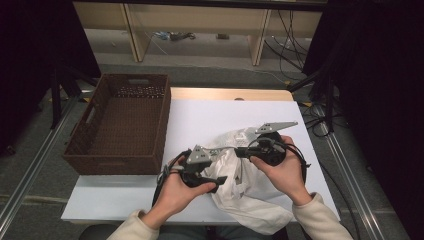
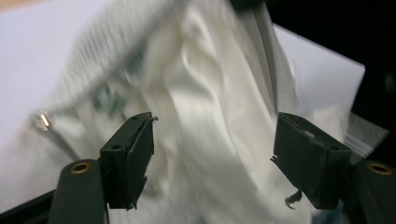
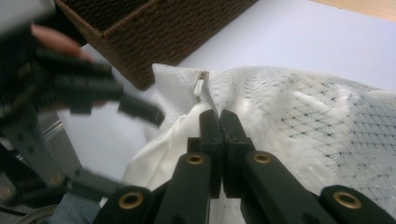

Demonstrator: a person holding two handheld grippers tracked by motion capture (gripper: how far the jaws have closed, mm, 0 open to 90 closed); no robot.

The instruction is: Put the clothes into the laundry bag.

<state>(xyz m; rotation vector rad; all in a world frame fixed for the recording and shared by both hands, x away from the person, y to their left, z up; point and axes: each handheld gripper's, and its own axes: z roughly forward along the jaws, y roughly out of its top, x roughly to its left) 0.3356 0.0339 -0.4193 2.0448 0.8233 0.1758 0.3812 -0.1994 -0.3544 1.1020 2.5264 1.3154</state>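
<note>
1. White mesh laundry bag (image 1: 250,192) lies crumpled on the near part of the white table top (image 1: 210,120), between the two grippers and partly under them; smooth white cloth (image 2: 210,121) spills out of its opening.
2. The right gripper (image 1: 240,151) is clamped tight on the bag's mesh edge: in the right gripper view its two black jaws meet with the fabric pinched between them, just below the small zipper pull (image 3: 200,86).
3. The left gripper (image 1: 217,182) has its jaws spread wide. In the left gripper view the white cloth hangs in the gap between them, and neither pad presses on it. That view is blurred, so finer detail of the bag's printed edge cannot be made out.
4. The two grippers are near each other, the left one just on the person's side of the right one, its tips pointing toward the bag's middle.
5. Each gripper is held in a hand, with cream sleeves (image 1: 320,220) coming in from the near edge.
6. A brown woven basket (image 1: 85,145) stands on the table well to the left of the left gripper, apart from the bag.
</note>
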